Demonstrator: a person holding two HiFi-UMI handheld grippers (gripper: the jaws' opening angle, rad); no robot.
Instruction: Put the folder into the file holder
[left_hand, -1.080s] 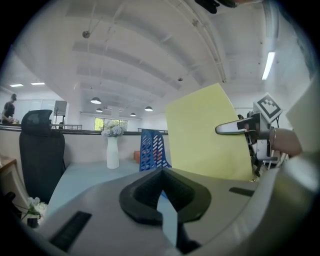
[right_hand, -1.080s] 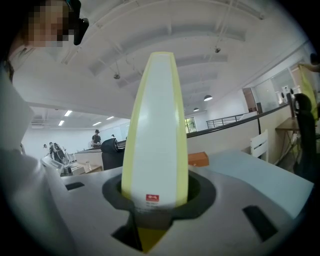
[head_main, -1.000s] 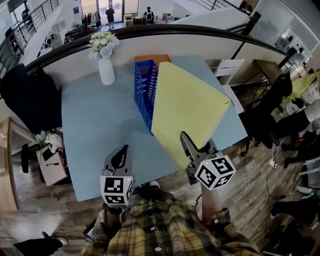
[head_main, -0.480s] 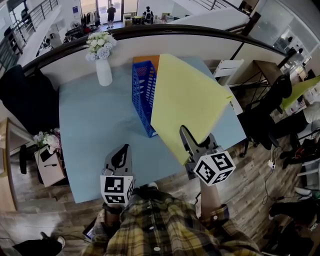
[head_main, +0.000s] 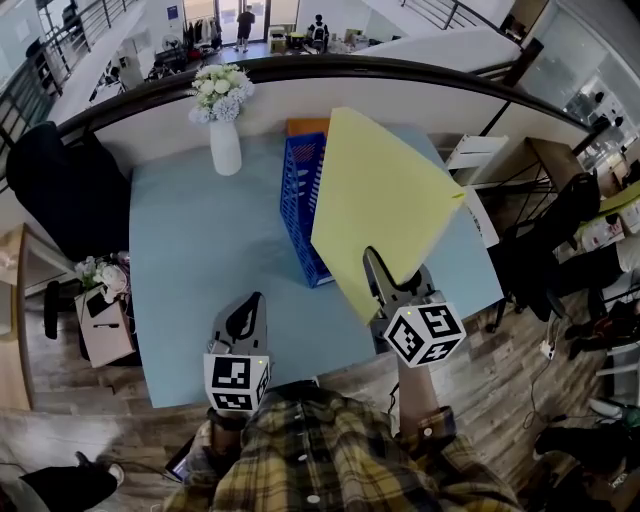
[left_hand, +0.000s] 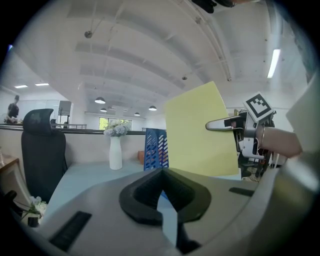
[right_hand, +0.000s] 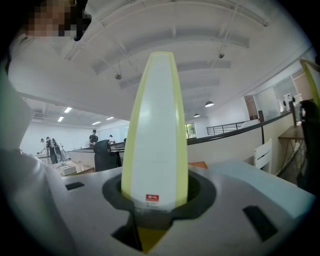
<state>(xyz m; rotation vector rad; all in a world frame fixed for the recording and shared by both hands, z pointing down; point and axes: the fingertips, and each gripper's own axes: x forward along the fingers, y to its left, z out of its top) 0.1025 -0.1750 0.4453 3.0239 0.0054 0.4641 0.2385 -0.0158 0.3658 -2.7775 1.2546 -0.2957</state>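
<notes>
Gripping the yellow folder (head_main: 385, 205) near its lower corner with the right gripper (head_main: 372, 262), jaws clamped on it. Holding it raised above the desk (head_main: 200, 260), tilted, just right of the blue file holder (head_main: 303, 205), overlapping the holder's right side as seen from the head view; not inside any slot yet. Hovering with the left gripper (head_main: 250, 300) left of the file holder and nearer the person, jaws closed together on nothing. Behind and left of the file holder, upright on the desk: a white vase (head_main: 226, 148) of flowers.
</notes>
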